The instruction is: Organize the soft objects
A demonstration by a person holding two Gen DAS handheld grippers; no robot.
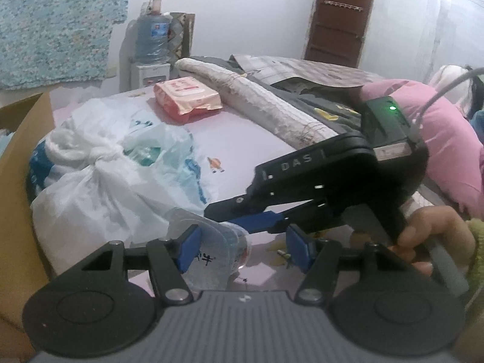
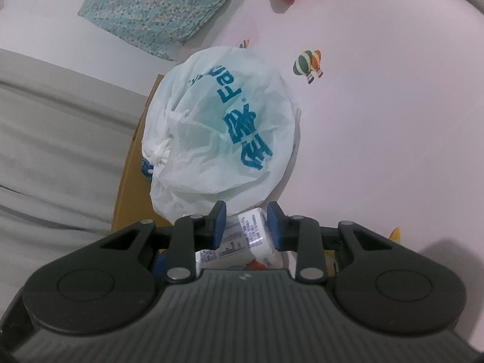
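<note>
- The step in hand looked like the pick-up of a small soft thing. The right gripper [image 2: 246, 222] had its jaws closed on a white packet [image 2: 257, 236] with small print, one blue pad on each side of it, low over the bed [image 2: 378, 121].
- The left gripper [image 1: 245, 246] had its jaws partly open. A clear wrapper [image 1: 211, 251] lay between them against the left pad; I could not tell if it was the same packet, and the right pad was apart from it, so I judged that it held nothing.
- A tied white bag [image 2: 217, 127] with blue print lay just beyond the packet, at the edge of the bed and against a brown box [image 1: 27, 139].
- Next, I think, the packet must be lifted and carried past the bag to the box. The grip needed to be gentle, because the packet can be squeezed.
- The bed had a pale pink sheet with small balloon pictures. Further back lay a pink tissue pack [image 1: 186, 98], a rolled cloth [image 1: 260, 106] and a pink pillow [image 1: 447, 139].
- In the room stood a water bottle [image 1: 151, 37] on a dispenser, and a brown door [image 1: 340, 15] in a white wall.
</note>
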